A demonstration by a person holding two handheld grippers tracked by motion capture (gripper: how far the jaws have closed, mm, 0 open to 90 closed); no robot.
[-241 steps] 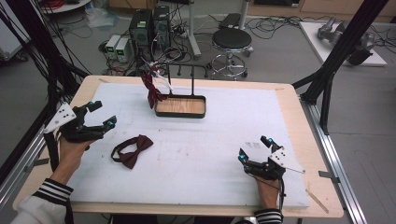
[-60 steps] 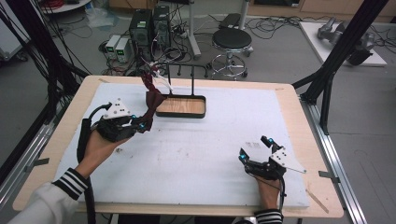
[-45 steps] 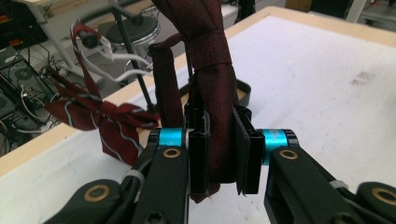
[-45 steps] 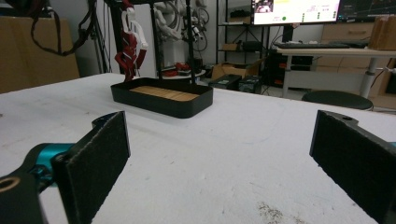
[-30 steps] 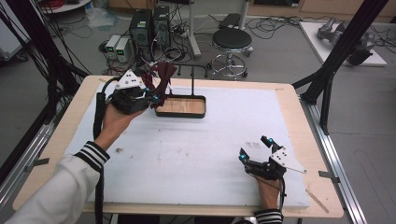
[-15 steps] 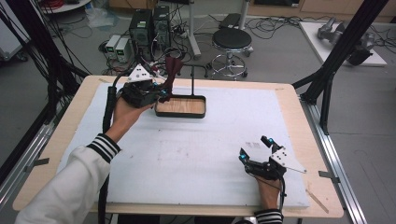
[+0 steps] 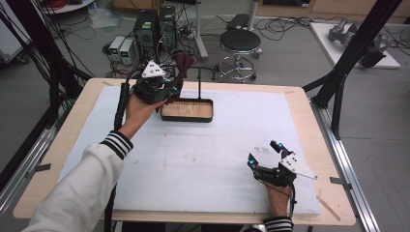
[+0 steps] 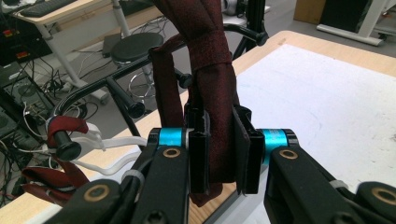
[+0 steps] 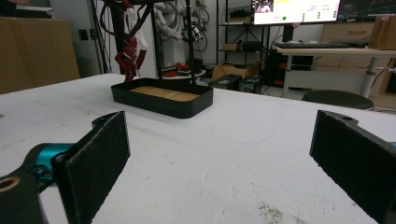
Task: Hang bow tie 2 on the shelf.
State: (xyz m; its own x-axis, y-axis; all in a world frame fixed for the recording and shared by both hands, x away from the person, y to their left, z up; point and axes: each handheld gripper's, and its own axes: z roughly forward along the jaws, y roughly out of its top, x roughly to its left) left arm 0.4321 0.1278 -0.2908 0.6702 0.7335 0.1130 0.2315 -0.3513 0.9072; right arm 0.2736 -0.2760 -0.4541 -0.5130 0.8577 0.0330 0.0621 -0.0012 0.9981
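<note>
Up at the rack, left gripper clamps the bow tie; right gripper gapes empty.

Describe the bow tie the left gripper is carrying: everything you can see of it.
The bow tie is dark maroon woven-looking fabric, bunched and wrapped by a narrow band of the same cloth. The left gripper clamps it between its black jaws, lifted up against the black bars of the rack; a strap loop hangs at one side. In the high view it sits above the stand's wooden tray.
</note>
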